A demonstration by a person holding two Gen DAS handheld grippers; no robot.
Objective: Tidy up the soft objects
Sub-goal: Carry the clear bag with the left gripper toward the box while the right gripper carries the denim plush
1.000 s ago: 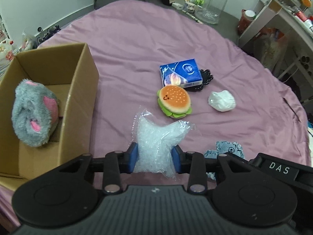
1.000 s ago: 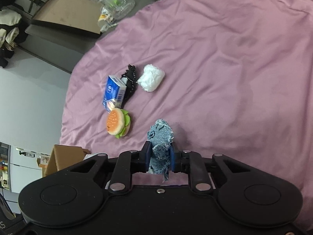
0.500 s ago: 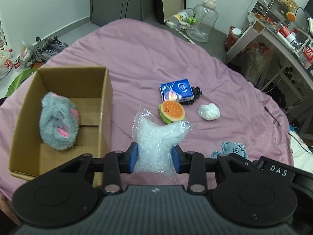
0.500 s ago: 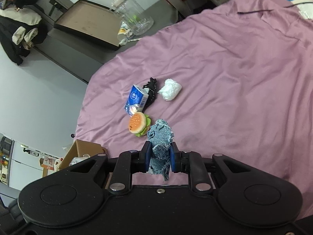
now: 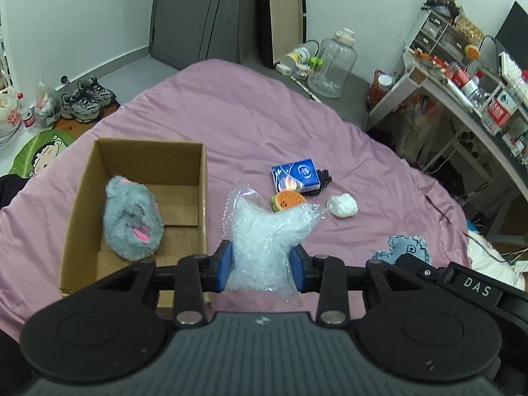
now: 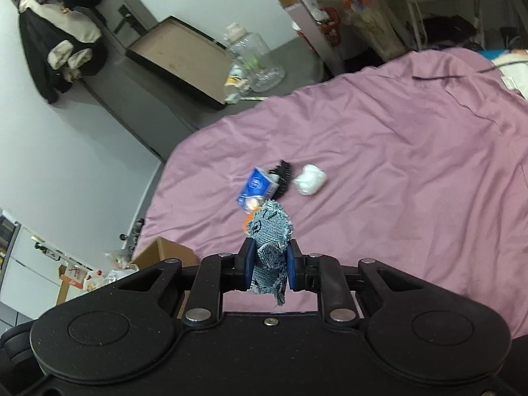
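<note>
The clear plastic bag (image 5: 264, 231), crinkled and full of something white, is pinched between the blue pads of the left gripper (image 5: 261, 265) and hangs above the purple bedspread (image 5: 231, 115), just right of the cardboard box (image 5: 142, 147) where a grey plush toy (image 5: 132, 217) already lies. The denim scrap (image 6: 269, 250) is pinched between the pads of the right gripper (image 6: 269, 265), its frayed top standing above them. To do this step well, I judge each hand should keep its squeeze steady, carry its load leftward over the box's open top, lower past the rim, then let go; the bag is slippery and could snag the near wall. Left on the bedspread are the burger toy (image 5: 288, 199), the blue tissue pack (image 5: 295, 176), a black clip (image 5: 321, 180) and a white wad (image 5: 342, 205), grouped to the right. Compared with a second ago, both views take in more of the room and bedspread, so both hands have risen, with the grips unchanged
</note>
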